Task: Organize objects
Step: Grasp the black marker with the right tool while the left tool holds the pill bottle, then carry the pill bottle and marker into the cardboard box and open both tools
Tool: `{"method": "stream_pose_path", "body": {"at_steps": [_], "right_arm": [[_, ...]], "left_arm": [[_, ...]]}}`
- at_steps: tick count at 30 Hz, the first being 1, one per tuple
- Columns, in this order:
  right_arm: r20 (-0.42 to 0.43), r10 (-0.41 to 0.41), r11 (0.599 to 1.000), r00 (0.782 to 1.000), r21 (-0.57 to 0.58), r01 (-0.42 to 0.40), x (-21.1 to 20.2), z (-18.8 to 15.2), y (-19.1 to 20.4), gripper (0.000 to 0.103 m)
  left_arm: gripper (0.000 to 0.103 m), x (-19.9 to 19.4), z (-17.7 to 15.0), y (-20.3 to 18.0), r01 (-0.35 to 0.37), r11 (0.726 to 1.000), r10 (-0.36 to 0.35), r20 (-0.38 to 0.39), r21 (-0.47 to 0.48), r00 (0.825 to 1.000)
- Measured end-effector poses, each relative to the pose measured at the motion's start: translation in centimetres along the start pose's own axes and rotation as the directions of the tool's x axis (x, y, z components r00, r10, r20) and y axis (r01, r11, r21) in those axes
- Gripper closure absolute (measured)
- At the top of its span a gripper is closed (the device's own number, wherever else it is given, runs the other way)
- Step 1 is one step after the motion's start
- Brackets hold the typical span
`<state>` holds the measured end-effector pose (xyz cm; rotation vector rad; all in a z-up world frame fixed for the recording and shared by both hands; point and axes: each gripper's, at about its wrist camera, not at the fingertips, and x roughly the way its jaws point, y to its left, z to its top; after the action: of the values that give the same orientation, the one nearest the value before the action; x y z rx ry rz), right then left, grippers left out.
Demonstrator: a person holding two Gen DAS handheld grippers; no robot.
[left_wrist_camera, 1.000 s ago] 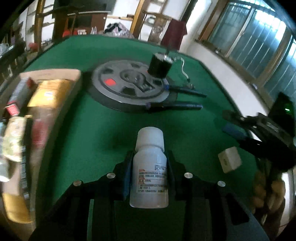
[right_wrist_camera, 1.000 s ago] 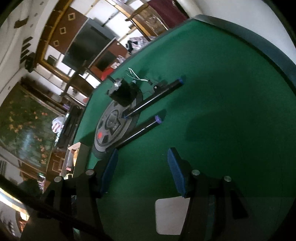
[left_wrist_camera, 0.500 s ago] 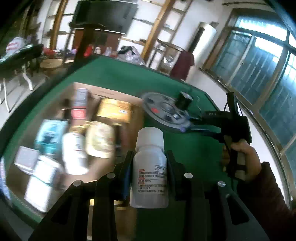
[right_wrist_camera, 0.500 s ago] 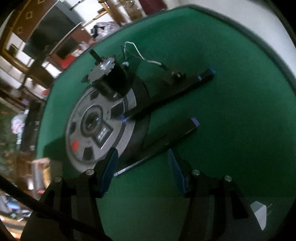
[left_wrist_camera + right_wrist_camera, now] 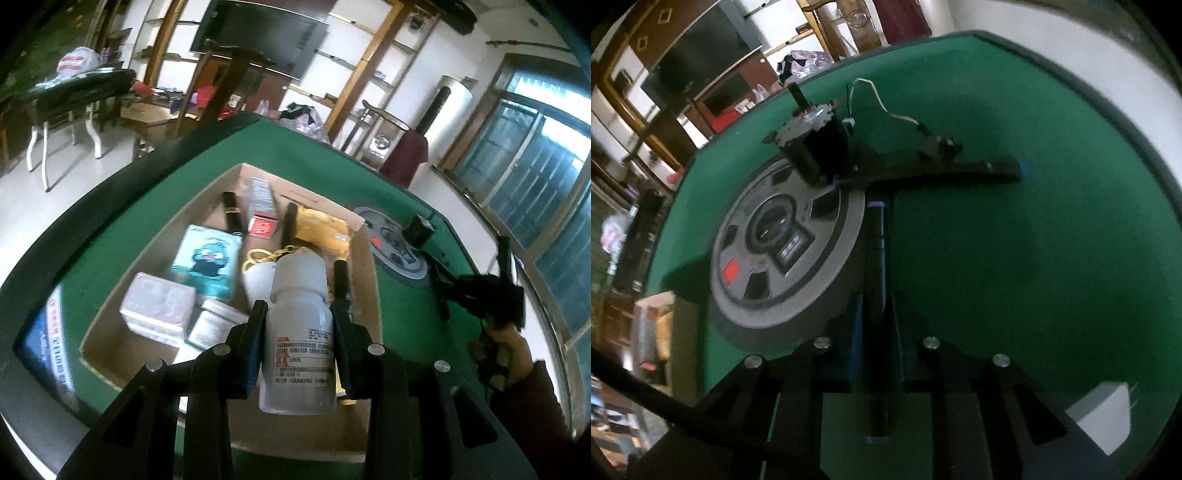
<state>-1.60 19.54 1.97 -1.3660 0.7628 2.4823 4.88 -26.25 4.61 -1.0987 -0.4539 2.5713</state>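
Observation:
My left gripper (image 5: 297,314) is shut on a white medicine bottle (image 5: 300,343) with a printed label and holds it above an open cardboard box (image 5: 371,295) of small packets, bottles and boxes. My right gripper (image 5: 875,306) is shut on a long black pen-like stick (image 5: 876,258) that lies on the green table beside the grey disc (image 5: 786,243). A second black stick (image 5: 960,173) lies past it. The right gripper also shows in the left wrist view (image 5: 484,295), over by the disc.
A black motor with wires (image 5: 816,144) stands on the disc's far edge. A white cube (image 5: 1104,413) lies on the cloth at lower right. A blue and white box (image 5: 48,339) lies left of the cardboard box. The table edge (image 5: 110,177) curves close behind.
My left gripper has carried the bottle from the open cloth to above the cardboard box. My right gripper moved toward the disc and closed on the nearer black stick.

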Motion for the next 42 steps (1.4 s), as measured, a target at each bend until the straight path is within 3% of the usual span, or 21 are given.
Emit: {"method": "stream_pose_path", "body": {"at_steps": [4,9,16,23,28,32,37,42], "right_arm": [[-0.003,0.124,0.991,0.992,0.050,-0.124,-1.8,-1.3,-2.0,0.091],[-0.019,0.291,0.954,0.956,0.079,-0.289,-3.9,-2.6,-2.1,0.091],[-0.062,0.420,0.905,0.906,-0.041,-0.422,-6.6,-4.6,4.4,0.091],[-0.172,0.476,0.860,0.863,-0.114,-0.497,-4.7,-6.6,11.8,0.090],[-0.224,0.450,0.859,0.864,-0.157,-0.488,-2.6,-7.7,16.0,0.090],[-0.234,0.406,0.872,0.883,-0.190,-0.451,-0.9,-7.8,18.1,0.090],[-0.216,0.317,0.901,0.924,-0.236,-0.365,1.1,-7.4,19.6,0.090],[-0.213,0.274,0.913,0.938,-0.249,-0.324,2.4,-7.1,19.8,0.090]], "left_arm": [[0.074,-0.8,-0.3,0.4,-0.023,1.000,0.024,0.011,-0.013,1.000],[0.074,-1.6,-0.5,0.3,-0.049,0.999,0.050,0.030,-0.019,0.998],[0.074,-2.0,0.6,0.6,-0.121,0.993,0.121,0.058,0.000,0.991],[0.074,0.0,2.6,0.8,-0.182,0.982,0.180,0.042,0.058,0.983],[0.074,2.2,4.0,0.5,-0.197,0.975,0.196,0.018,0.106,0.980],[0.074,4.9,5.1,0.4,-0.211,0.969,0.217,-0.029,0.132,0.976],[0.074,7.6,5.2,0.6,-0.227,0.963,0.243,-0.101,0.146,0.965],[0.074,8.9,5.1,1.1,-0.257,0.956,0.276,-0.135,0.140,0.952]]}}
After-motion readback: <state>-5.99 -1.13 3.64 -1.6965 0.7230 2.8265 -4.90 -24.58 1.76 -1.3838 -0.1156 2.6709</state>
